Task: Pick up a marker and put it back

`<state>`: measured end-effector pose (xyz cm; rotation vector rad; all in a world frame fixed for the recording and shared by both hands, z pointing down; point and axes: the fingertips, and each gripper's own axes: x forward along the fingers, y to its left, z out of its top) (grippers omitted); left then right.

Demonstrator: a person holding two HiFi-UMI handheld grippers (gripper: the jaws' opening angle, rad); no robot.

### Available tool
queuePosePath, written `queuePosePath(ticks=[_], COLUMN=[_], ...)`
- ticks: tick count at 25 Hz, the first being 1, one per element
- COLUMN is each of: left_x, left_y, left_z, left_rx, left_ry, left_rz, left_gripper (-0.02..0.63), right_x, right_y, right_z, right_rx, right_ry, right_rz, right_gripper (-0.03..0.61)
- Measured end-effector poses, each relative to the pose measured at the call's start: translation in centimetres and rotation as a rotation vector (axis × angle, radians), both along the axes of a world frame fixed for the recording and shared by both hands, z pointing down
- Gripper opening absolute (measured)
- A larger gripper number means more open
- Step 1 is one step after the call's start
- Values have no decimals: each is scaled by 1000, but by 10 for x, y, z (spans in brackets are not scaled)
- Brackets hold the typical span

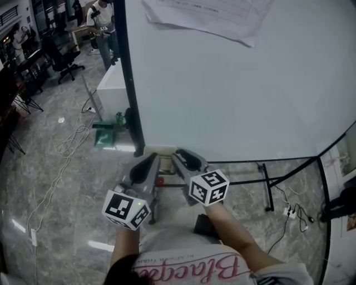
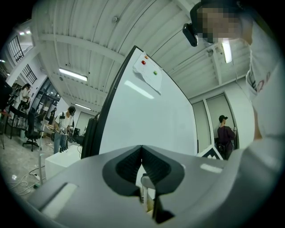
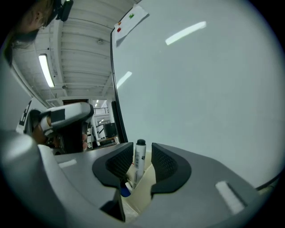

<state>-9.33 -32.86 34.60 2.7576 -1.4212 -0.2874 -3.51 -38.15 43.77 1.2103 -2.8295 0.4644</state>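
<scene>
A white marker [image 3: 140, 160] with a black cap stands upright in a cream holder [image 3: 144, 189] at the foot of the whiteboard [image 3: 200, 89]. My right gripper [image 3: 141, 145] is open around it, its pads on either side with narrow gaps. A blue-capped marker [image 3: 125, 191] sits lower in the same holder. In the head view both grippers point at the holder [image 1: 161, 149], the right gripper [image 1: 179, 153] beside the left gripper [image 1: 152, 158]. The left gripper [image 2: 141, 149] is shut with its tips touching and nothing between them; a marker [image 2: 144, 189] shows beyond it.
The whiteboard [image 1: 233, 83] fills the upper right, with a sheet of paper [image 1: 211, 16] pinned at its top. Its black stand [image 1: 267, 183] and a power strip with cables [image 1: 289, 211] are on the marble floor. Chairs and people are far off at the upper left.
</scene>
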Motion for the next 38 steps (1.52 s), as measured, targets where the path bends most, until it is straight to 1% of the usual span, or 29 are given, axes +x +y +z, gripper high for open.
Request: queuePosePath(ticks=[3,6,9,11,13,20,31,38], left_x=[-2,-4,-3,-3,-3,0,4,5], left_y=[0,-1,-1,-1,0,2,8,13], left_z=[0,-1,-1,0,-1,-5,-8,-9], left_rx=[-2,-1,0,0,1,11,18,20], left_ry=[4,8,7,6,6,2,-13,-11], left_rz=[-4,-7,-6,-3,-2,5,19,17], left_gripper=[0,0,0,0,0,0,0,0], right_x=[8,18,26,30,31,33,36,30], right_y=[3,10,20,27,36,53,58,65], right_z=[-25,-56,-81,-91,-94,-86,-87,-85], right_rx=[59,142,223,257,261,228,247,248], right_ry=[-26,-31,12,57,76,87,112,123], right_rz=[13,26,36,42,36,13,17,-9], right_gripper=[114,103,25,-3,-2,0,0,0])
